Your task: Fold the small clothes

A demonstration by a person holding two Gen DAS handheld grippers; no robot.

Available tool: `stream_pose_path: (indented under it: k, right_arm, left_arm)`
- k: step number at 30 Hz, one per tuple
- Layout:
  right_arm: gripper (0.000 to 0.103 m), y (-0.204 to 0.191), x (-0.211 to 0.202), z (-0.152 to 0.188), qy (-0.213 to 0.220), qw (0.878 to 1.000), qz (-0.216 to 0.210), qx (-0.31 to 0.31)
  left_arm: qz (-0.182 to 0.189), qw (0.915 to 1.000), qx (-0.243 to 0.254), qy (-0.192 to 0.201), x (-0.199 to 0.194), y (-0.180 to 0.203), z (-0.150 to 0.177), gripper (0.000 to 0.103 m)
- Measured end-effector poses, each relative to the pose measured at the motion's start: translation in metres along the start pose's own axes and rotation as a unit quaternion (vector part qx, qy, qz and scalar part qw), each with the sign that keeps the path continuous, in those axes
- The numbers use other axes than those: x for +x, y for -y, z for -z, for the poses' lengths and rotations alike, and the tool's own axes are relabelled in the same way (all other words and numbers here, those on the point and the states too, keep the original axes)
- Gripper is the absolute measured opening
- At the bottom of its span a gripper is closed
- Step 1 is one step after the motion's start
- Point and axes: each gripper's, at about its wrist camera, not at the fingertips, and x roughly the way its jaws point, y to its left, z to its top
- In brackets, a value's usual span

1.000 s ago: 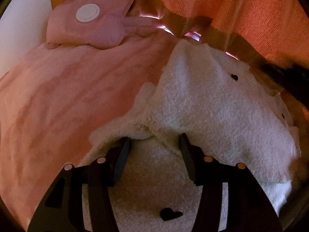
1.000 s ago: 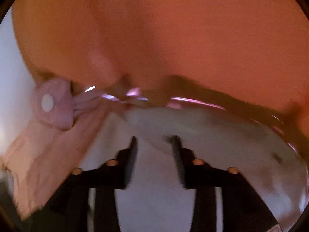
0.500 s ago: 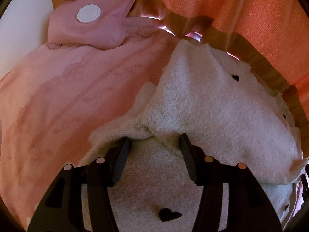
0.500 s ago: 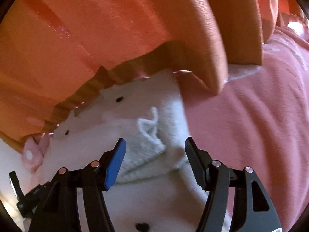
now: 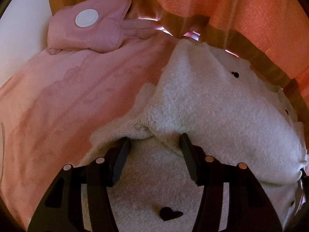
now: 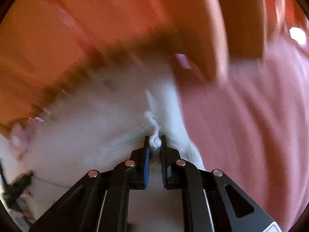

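A small white knitted sweater (image 5: 202,106) with little black hearts (image 5: 170,213) lies half folded on a pink blanket (image 5: 67,106). My left gripper (image 5: 154,137) rests on it with its jaws apart. A folded edge of the knit drapes over both fingertips, and the pads do not pinch it. In the right wrist view the same sweater (image 6: 96,125) is blurred. My right gripper (image 6: 155,138) is shut on a bunched bit of its white edge, near where the knit meets the blanket (image 6: 241,125).
A pink padded pouch (image 5: 87,32) with a round white disc lies on the blanket at the far left. An orange curtain (image 5: 231,9) hangs along the far side, close behind the sweater, and fills the top of the right wrist view (image 6: 96,29). A pale wall shows far left.
My right gripper swung over to the sweater's right edge with open jaws, then closed on a tuft of the knit. The left gripper has kept still.
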Motion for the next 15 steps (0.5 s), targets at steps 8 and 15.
stream_pose_path:
  k: [8, 15]
  right_arm:
    - [0.019, -0.047, -0.029, -0.004, 0.039, 0.997, -0.011, -0.069]
    - [0.019, -0.048, -0.032, -0.005, 0.047, 0.996, -0.004, -0.074]
  left_arm:
    - [-0.004, 1.0, -0.001, 0.001, 0.001, -0.001, -0.002, 0.053]
    - [-0.002, 1.0, -0.004, 0.0, 0.001, -0.001, -0.002, 0.054]
